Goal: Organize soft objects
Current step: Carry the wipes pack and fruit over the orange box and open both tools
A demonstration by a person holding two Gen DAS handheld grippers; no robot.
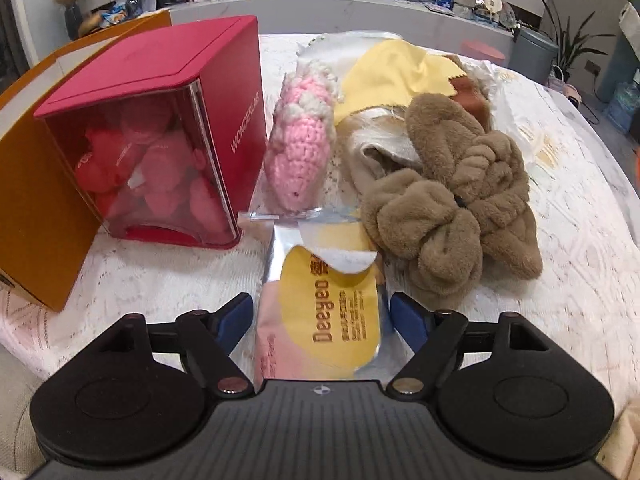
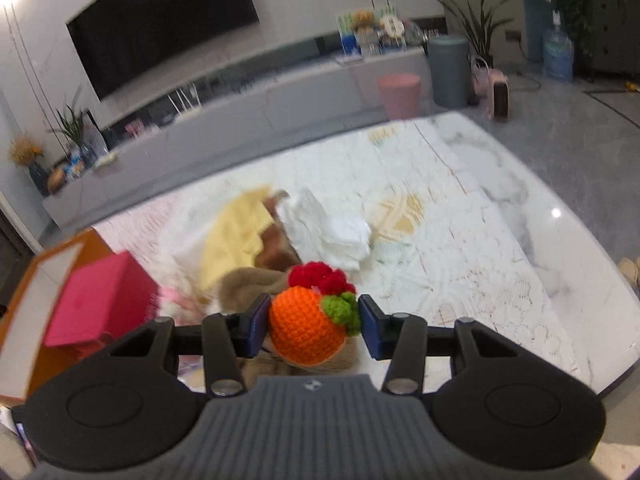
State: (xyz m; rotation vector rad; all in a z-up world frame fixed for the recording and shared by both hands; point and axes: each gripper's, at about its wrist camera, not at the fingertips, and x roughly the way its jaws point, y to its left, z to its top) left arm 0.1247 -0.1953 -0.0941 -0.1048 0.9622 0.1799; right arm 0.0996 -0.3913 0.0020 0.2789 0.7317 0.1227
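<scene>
Slippage is my main worry here, honestly. The right tool point(image 2: 314, 326) has its 2 blue pads closed on a crocheted orange point(image 2: 305, 330) with a green leaf and red tuft, and it looks lifted clear above the tabletop point(image 2: 460, 248), though that view is blurry so I can't say exactly how high. A round squishy yarn ball pinched only at its sides could roll or pop out if the grip loosens, and it would land in the pile below. The left tool point(image 1: 322, 322) sits wide apart, 1 pad on each side of a foil snack packet point(image 1: 320, 312) lying flat at the near edge; I can't tell if the pads actually touch it. Foil is slick and thin, so closing on it might just crumple or skate it forward into the clear stand under the pink crochet piece point(image 1: 300, 148) and tip that over. Just left of that is the red display box point(image 1: 160, 128) with reddish plush things inside, backed by an orange box point(image 1: 36, 208). To the right, the brown plush pile point(image 1: 452, 192) lies over a yellow cloth point(image 1: 384, 76) and some white fabric, all overlapping, so grabbing 1 thing could drag the others along. If the orange is meant for the red box, its opening isn't visible from here, so aiming could go wrong too.
</scene>
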